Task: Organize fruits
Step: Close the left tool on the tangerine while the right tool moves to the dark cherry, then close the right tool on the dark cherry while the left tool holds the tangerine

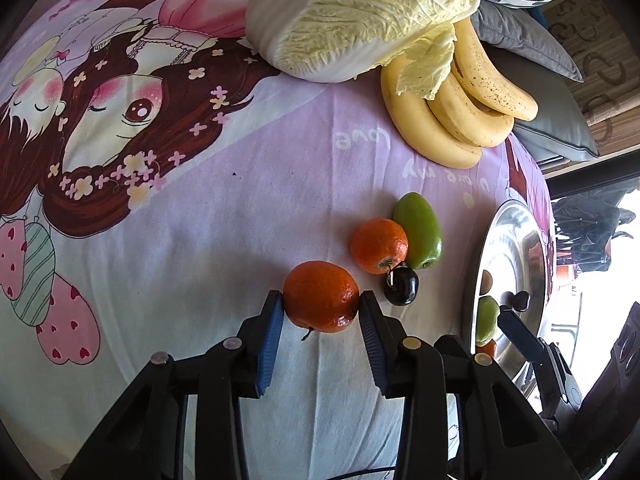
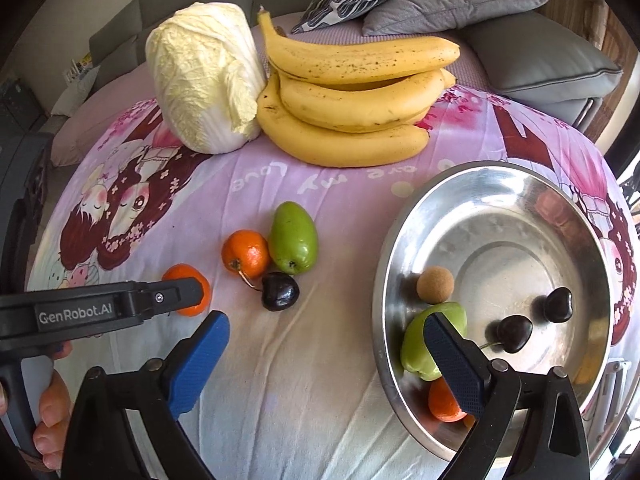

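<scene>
My left gripper [image 1: 321, 307] is shut on a tangerine [image 1: 320, 296] that rests on the printed cloth; its blue pads press both sides. The right wrist view shows the same gripper [image 2: 188, 294] around that tangerine [image 2: 200, 292]. Just beyond lie a second tangerine [image 2: 245, 256], a green fruit [image 2: 293, 238] and a dark cherry [image 2: 280, 291]. My right gripper [image 2: 326, 324] stands wide open with nothing between its fingers; its right finger [image 2: 452, 360] hangs over the near rim of the steel bowl [image 2: 500, 232]. The bowl holds a green fruit [image 2: 416, 352], a tangerine [image 2: 442, 402], a brown round fruit [image 2: 435, 285] and two cherries [image 2: 514, 332].
A bunch of bananas [image 2: 352, 96] and a napa cabbage [image 2: 204, 80] lie at the far side of the cloth. Grey and patterned cushions [image 2: 520, 32] sit behind on a sofa. A person's hand [image 2: 52, 420] holds the left gripper's handle at lower left.
</scene>
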Tool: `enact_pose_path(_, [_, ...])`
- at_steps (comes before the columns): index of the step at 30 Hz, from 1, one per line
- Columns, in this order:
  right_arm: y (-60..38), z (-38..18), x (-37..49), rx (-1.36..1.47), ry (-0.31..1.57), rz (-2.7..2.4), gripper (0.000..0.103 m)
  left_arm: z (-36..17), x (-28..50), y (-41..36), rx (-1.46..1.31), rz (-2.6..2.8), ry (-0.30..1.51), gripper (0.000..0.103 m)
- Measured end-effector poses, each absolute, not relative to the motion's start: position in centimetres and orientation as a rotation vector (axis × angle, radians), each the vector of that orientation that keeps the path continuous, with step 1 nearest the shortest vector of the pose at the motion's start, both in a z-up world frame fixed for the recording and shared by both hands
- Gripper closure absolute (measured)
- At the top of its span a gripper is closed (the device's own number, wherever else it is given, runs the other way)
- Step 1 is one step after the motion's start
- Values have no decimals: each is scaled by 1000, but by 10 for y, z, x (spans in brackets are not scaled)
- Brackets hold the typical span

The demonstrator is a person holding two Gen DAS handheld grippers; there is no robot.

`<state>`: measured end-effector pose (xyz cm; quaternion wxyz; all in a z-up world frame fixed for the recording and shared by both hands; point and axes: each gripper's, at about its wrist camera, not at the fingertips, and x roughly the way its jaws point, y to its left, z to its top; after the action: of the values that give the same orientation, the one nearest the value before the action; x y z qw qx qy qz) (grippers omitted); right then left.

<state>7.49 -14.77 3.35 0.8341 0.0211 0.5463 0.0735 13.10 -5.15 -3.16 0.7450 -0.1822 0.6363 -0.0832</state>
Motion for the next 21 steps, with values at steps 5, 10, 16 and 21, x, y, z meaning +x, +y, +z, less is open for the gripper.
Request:
enact_pose_path(5, [-139,31,76,41,1149,196,22,-31,129,-39,-420,-167,1392,63])
enact_pose_path(10, [-134,25,80,55,1156,232,31,-32,128,-34,-431,-149,1390,63])
enact_pose_path(16, [-130,14,87,48,1195,237,41,-27,123,-25,-423,-150,1392,63])
enact_pose_path(21, [-125,7,96,44,1230,256,43,-32,126,-32,-409,-149,1400,63])
